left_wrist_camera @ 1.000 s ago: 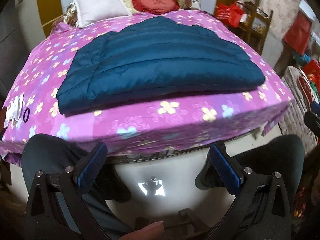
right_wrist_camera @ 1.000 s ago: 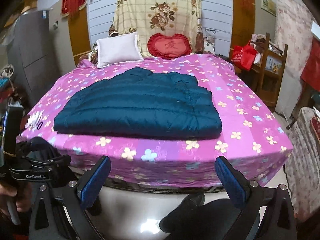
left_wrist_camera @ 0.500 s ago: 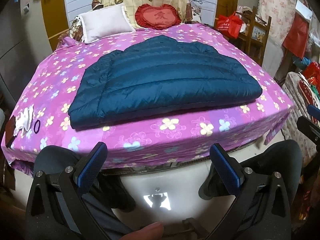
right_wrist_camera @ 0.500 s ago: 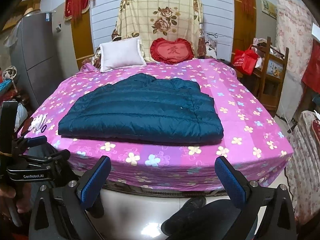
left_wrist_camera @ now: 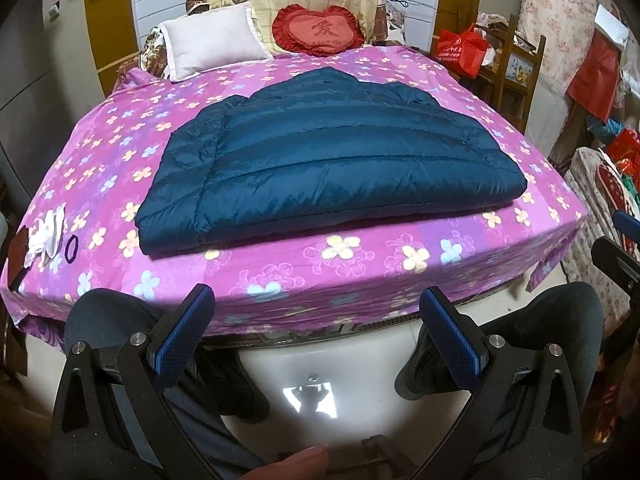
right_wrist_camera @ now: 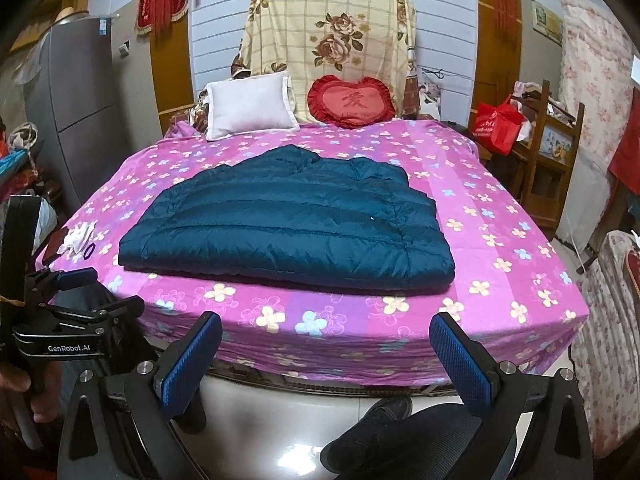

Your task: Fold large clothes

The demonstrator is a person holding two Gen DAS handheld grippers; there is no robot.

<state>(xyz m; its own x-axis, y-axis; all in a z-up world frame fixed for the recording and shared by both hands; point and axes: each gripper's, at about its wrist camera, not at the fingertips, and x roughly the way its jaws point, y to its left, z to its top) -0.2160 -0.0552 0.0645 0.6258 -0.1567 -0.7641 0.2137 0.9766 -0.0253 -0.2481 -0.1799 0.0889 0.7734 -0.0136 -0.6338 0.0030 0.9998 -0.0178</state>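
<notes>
folded jacket (left_wrist_camera: 332, 172) lies on bed (left_wrist_camera: 360, 256), beyond both spread grippers (left_wrist_camera: 316, 328) (right_wrist_camera: 326, 354).

The quilted jacket (left_wrist_camera: 328, 168) is smooth dark-teal cloth with a faint satin sheen along its stitched ribs. The bedsheet (left_wrist_camera: 400, 256) under it is matt flower-printed cloth. The left gripper (left_wrist_camera: 316, 340) and right gripper (right_wrist_camera: 326, 356) have matt black plastic-looking frames, bright metal screw heads, and blue dimpled pads (right_wrist_camera: 188, 364). The floor (left_wrist_camera: 320, 364) is glossy pale tile

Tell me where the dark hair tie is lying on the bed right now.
The hair tie lies near the bed's front-left corner, beside the white cloth, left of the blue jacket.
</notes>
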